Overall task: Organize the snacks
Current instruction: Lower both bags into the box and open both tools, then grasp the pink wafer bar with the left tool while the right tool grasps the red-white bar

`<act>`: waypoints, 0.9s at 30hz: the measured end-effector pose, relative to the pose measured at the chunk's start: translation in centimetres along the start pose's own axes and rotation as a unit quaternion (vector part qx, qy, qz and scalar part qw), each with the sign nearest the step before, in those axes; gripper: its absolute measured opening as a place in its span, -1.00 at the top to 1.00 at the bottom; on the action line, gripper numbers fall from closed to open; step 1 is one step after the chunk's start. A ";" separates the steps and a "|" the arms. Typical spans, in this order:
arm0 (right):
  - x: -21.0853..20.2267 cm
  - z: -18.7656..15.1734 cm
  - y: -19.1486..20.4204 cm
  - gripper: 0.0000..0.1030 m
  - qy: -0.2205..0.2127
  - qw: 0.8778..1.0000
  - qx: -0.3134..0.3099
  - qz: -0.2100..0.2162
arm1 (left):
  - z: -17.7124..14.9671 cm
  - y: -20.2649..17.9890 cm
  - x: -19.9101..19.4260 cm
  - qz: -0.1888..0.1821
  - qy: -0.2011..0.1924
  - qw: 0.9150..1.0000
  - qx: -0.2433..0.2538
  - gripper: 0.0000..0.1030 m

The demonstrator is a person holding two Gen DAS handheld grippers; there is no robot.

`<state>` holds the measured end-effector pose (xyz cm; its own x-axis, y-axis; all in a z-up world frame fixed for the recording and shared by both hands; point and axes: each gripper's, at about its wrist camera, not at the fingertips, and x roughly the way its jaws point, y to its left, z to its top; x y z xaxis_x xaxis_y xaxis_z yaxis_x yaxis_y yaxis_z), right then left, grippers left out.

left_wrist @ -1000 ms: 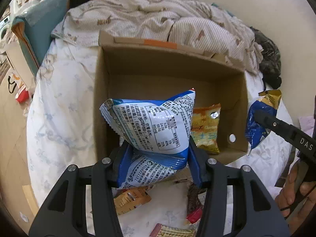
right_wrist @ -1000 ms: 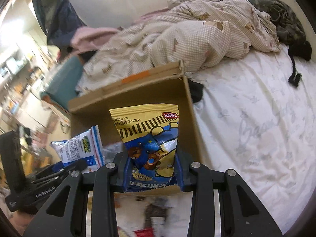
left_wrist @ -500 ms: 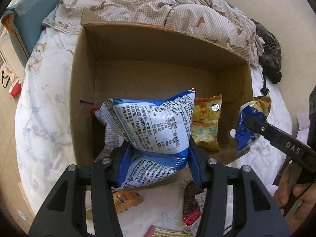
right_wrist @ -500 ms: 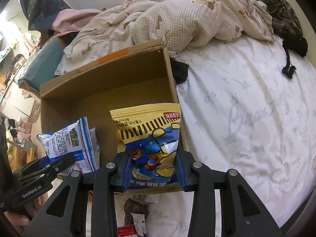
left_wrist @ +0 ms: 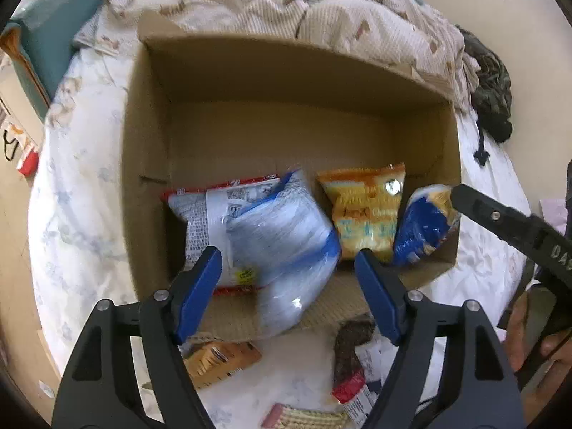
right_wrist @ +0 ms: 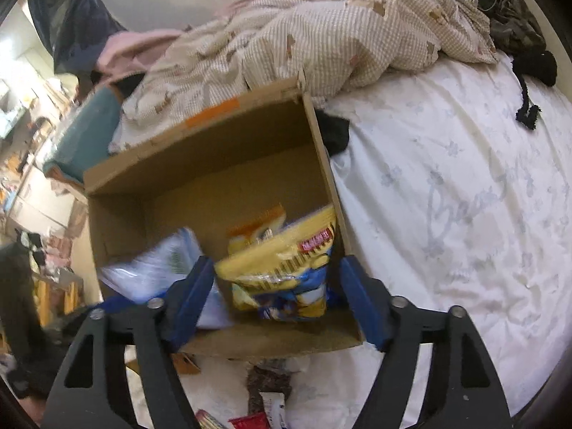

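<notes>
An open cardboard box (left_wrist: 150,150) lies on the bed. My left gripper (left_wrist: 287,279) is open above its near edge; the blue-and-white snack bag (left_wrist: 286,243) is blurred, dropping from between the fingers into the box. My right gripper (right_wrist: 277,296) is open too; the yellow-and-blue snack bag (right_wrist: 286,275) is blurred between its spread fingers, over the box's right corner (right_wrist: 332,193). It also shows in the left wrist view (left_wrist: 422,228). Inside the box lie a red-and-white packet (left_wrist: 203,214) and an orange cheese snack bag (left_wrist: 368,211).
Loose snacks lie on the white sheet in front of the box: an orange packet (left_wrist: 221,357), a dark bar (left_wrist: 348,350) and a red-ended wrapper (left_wrist: 352,393). A rumpled checked quilt (left_wrist: 321,10) lies behind the box. A teal cushion (left_wrist: 50,28) sits at the left.
Both grippers moved forward over the box and opened. The blue-and-white bag and the yellow-and-blue bag left the fingers and are falling into the box.
</notes>
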<state>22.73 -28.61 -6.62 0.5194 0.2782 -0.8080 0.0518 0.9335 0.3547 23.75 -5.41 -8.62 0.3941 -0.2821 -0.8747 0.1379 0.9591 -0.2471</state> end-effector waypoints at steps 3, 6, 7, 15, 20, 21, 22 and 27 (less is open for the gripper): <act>-0.1 0.1 0.1 -0.53 -0.002 1.000 0.000 0.002 | 0.2 0.4 -0.6 0.006 -0.013 1.000 -0.008 -0.51; -0.1 0.2 -0.1 -0.53 0.001 1.000 0.003 0.005 | 0.5 1.1 -1.3 0.008 -0.026 0.999 -0.024 -0.53; -0.1 0.3 -0.1 -0.53 0.001 1.000 0.005 0.005 | 0.6 1.2 -1.4 0.010 -0.029 0.999 -0.025 -0.53; -0.1 0.3 -0.4 -0.53 0.003 1.000 0.015 0.015 | 0.8 1.5 -2.1 0.020 -0.044 0.998 -0.026 -0.53; -0.3 0.1 -0.3 -0.53 0.003 1.000 0.014 0.016 | 0.5 1.2 -3.0 0.021 -0.054 0.998 -0.012 -0.53; -0.3 0.1 -0.3 -0.53 0.003 1.000 0.016 0.017 | 0.3 1.2 -3.5 0.022 -0.060 0.998 -0.011 -0.53; -0.5 -0.1 -0.4 -0.53 0.003 1.000 0.020 0.018 | 0.2 1.3 -3.8 0.023 -0.063 0.998 -0.013 -0.53; -1.4 -1.2 -0.8 -0.53 0.007 0.999 0.027 0.017 | -1.2 2.3 -5.4 0.026 -0.065 0.997 -0.037 -0.53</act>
<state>20.88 -29.49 -6.31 0.5092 0.3124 -0.8020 0.0815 0.9101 0.4063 20.87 -1.61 -4.93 0.5141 -0.2286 -0.8267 0.0490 0.9701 -0.2378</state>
